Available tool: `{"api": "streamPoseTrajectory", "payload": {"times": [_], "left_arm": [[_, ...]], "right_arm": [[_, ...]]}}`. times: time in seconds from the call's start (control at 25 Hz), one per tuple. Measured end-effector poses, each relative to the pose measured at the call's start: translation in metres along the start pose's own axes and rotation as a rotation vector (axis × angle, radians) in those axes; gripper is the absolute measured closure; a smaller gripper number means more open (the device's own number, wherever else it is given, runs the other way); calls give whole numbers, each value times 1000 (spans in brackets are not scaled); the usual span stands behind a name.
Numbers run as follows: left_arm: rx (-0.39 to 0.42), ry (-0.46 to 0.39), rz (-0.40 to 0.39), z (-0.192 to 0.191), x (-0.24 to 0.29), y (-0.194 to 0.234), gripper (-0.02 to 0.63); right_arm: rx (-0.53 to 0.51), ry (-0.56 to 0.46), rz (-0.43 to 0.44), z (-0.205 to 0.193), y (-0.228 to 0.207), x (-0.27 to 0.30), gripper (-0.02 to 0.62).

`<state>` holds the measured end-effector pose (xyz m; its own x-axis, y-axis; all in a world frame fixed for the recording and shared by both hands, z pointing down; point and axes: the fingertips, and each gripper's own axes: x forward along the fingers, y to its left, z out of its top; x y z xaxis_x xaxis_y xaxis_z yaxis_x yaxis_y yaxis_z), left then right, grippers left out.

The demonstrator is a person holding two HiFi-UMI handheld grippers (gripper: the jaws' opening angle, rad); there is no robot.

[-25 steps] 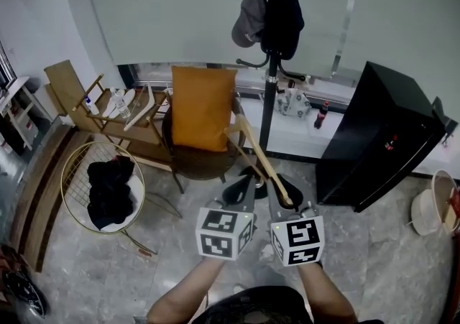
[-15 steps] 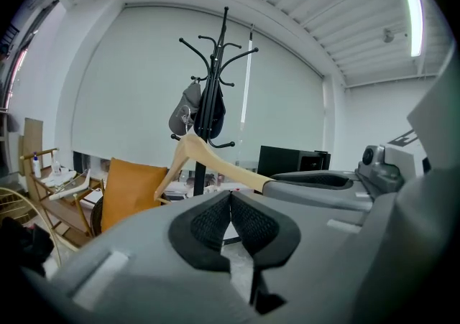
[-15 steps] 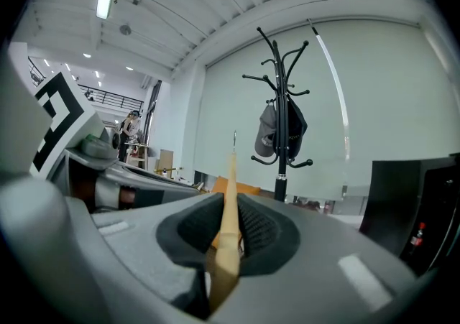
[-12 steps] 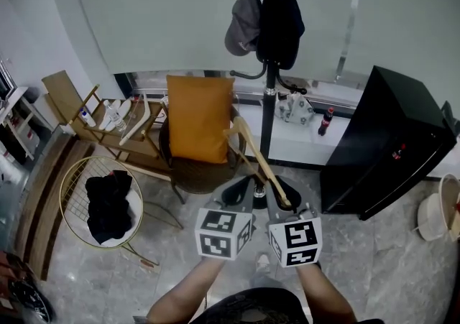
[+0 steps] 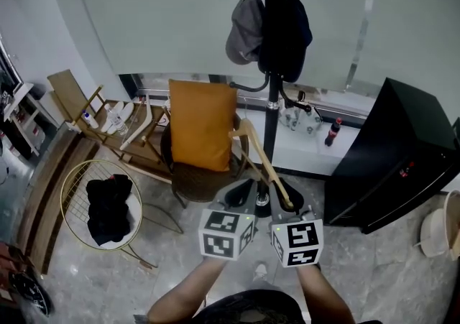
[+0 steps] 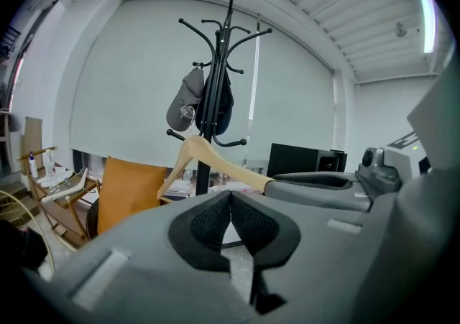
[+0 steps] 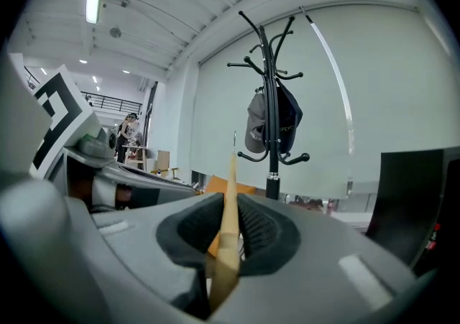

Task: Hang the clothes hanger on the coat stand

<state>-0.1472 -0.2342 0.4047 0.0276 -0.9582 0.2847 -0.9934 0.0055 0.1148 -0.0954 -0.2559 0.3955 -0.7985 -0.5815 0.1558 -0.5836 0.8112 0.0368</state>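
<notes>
A black coat stand (image 5: 272, 64) rises at the top middle of the head view, with a grey cap (image 5: 246, 21) and a dark bag (image 5: 287, 28) hung on its hooks. My right gripper (image 5: 286, 200) is shut on one arm of a wooden clothes hanger (image 5: 257, 159), which slants up and left toward the stand's pole. In the right gripper view the hanger (image 7: 230, 193) stands edge-on between the pads, left of the stand (image 7: 272, 100). Beside it, my left gripper (image 5: 243, 190) is shut with nothing between its pads (image 6: 215, 222). The left gripper view shows the hanger (image 6: 215, 161) in front of the stand (image 6: 215, 85).
A round chair with an orange cushion (image 5: 203, 125) stands just left of the stand's pole. A black cabinet (image 5: 392, 157) is at the right. A gold wire basket (image 5: 75, 179) holding dark clothes and a wooden folding chair (image 5: 108, 121) are at the left. Bottles sit on the low sill (image 5: 334, 131).
The whole view has drifted: the coat stand and cabinet sit slightly further right and the stand looks nearer. Both grippers keep their pose, with the hanger still held in the right one.
</notes>
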Motion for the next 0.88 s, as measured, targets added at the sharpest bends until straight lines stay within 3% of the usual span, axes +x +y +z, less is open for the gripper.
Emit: {"api": "streamPoseTrajectory", "payload": {"times": [0.48,0.88], "left_arm": [[-17,0,70,12,52,8,601],[-17,11,53,10,77,11,600]], "right_arm": [[-5,-12,39,3,-46,41,537],[-5,-5,31,-2,-59,56,537]]}}
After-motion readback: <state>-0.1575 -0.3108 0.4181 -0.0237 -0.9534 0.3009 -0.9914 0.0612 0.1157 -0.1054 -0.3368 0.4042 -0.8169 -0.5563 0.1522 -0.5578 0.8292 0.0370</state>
